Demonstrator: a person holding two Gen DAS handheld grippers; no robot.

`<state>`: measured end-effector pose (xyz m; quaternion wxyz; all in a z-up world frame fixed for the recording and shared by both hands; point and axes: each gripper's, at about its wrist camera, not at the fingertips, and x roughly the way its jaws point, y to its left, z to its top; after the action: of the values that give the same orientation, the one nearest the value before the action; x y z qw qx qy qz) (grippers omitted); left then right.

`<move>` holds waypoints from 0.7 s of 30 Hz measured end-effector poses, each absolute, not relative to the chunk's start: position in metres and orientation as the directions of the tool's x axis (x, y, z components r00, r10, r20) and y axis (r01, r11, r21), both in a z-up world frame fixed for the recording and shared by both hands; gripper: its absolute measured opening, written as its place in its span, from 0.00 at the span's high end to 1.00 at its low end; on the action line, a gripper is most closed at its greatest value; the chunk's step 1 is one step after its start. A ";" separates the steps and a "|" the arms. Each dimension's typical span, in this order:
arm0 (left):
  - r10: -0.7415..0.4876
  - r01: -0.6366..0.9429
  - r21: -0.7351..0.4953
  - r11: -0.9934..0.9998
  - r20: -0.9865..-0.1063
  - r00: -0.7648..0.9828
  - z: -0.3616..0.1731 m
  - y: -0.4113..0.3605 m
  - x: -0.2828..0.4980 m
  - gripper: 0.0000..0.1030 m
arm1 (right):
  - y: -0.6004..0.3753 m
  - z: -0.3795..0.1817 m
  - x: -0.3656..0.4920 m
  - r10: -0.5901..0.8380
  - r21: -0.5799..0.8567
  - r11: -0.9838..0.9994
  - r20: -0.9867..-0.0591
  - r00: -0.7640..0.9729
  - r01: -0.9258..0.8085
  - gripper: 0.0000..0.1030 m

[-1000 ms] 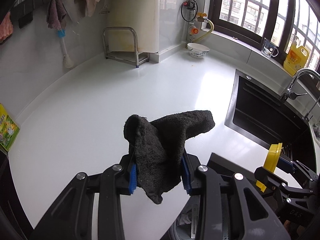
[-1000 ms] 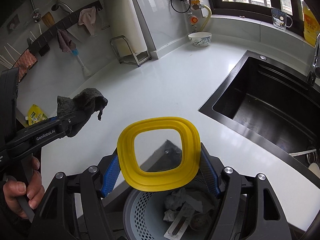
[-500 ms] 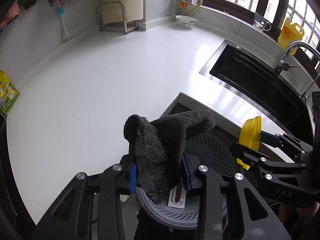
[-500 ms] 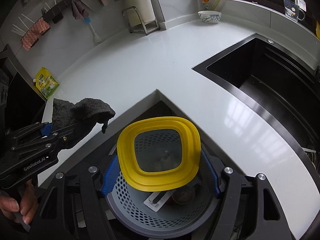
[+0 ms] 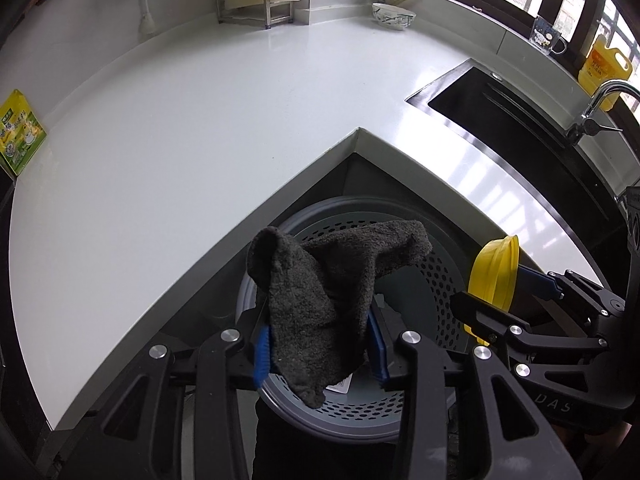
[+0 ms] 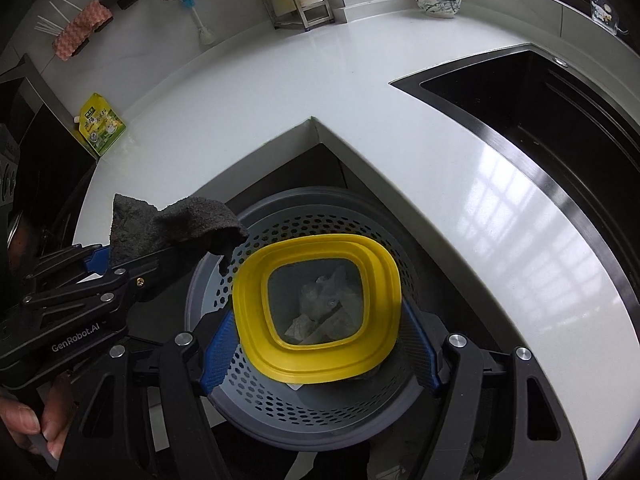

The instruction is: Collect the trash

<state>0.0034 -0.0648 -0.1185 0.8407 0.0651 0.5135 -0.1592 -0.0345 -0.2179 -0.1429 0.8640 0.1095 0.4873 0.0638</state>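
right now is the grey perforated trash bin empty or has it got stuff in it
Not empty: crumpled paper scraps lie inside the grey perforated trash bin, seen through the yellow lid.

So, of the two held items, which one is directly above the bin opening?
The yellow lid in the right tool: it hangs over the grey perforated bin. The dark cloth in the left tool is nearer the rim.

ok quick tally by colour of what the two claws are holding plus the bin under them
dark grey: 1, the cloth in the left claw
yellow: 1, the lid in the right claw
blue-grey: 1, the bin with holes in its wall
total: 3
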 end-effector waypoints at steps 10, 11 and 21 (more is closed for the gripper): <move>-0.164 0.278 -0.033 0.960 -0.870 0.465 -0.106 -0.055 -0.003 0.35 | -0.221 -0.141 -0.032 0.221 0.246 0.969 -0.846 0.485 -0.013 0.26; -0.162 0.273 -0.032 0.962 -0.869 0.468 -0.105 -0.054 -0.003 0.35 | -0.221 -0.140 -0.032 0.220 0.244 0.970 -0.844 0.489 -0.015 0.26; -0.143 0.251 -0.019 0.968 -0.862 0.486 -0.092 -0.056 -0.004 0.33 | -0.223 -0.121 -0.040 0.213 0.234 0.972 -0.832 0.512 -0.025 0.26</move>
<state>-0.0044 -0.0564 -0.0918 0.8604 0.0547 0.4936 -0.1146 -0.0396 -0.2232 -0.1205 0.8640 0.0964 0.4893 0.0689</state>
